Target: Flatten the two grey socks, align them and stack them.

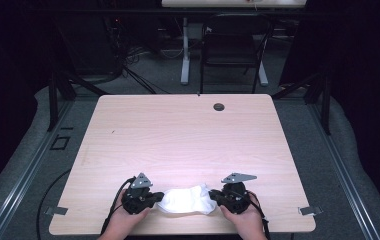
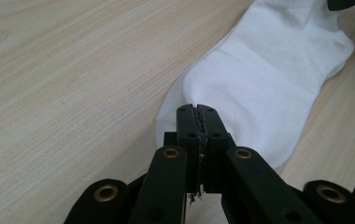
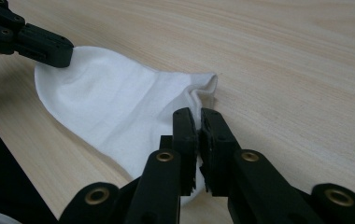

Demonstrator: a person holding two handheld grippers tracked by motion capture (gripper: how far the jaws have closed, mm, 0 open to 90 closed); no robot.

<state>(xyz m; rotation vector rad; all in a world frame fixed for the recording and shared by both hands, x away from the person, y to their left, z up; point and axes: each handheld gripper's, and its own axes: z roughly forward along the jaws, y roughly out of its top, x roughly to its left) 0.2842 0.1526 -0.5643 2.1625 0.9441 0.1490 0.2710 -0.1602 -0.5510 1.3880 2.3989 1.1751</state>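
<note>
Sock (image 1: 186,199), white, is lying flat near the table's (image 1: 188,130) front edge, its long axis running left to right between the two hands. The left gripper (image 1: 154,196) is pinching the toe end with its jaws pressed together on the fabric, while the right gripper (image 1: 217,196) is pinching the cuff end likewise. Both are gripping equally close, so any stretching or lifting would likely run along that axis.

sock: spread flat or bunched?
Mostly spread. The white sock lies flat on the table, each end pinched by a shut claw: left, right.
</note>
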